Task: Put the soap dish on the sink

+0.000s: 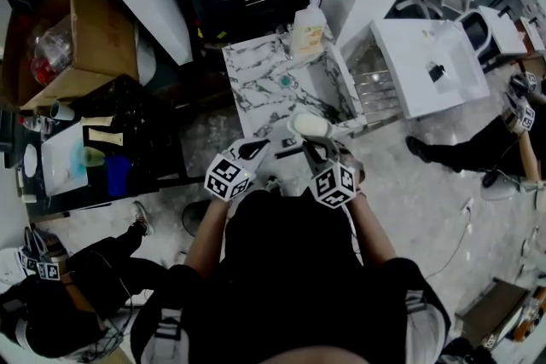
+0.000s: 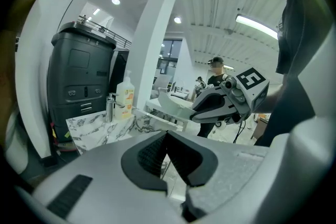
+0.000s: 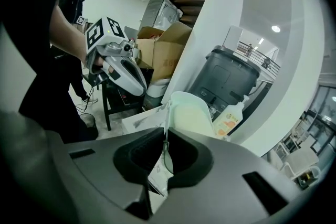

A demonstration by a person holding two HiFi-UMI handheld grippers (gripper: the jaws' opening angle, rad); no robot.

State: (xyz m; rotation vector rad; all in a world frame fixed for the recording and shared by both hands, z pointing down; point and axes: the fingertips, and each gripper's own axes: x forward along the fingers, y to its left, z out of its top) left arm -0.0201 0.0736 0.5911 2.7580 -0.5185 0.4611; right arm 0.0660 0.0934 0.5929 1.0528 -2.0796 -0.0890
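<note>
Nearest, the left gripper (image 2: 168, 140) has its jaws pressed together on nothing. The right gripper (image 3: 165, 136) pinches the rim of the one soap dish (image 3: 190, 117), held above the near edge of the marble sink (image 1: 256, 77). Bare marble lies beyond, up to one bottle (image 1: 308, 30). Only the left gripper view shows the one faucet (image 2: 111, 106).

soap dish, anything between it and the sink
Nothing visible does. The right gripper holds the soap dish by the sink's near edge; the bottle stands at the far end, and the left gripper is off to the side.
</note>
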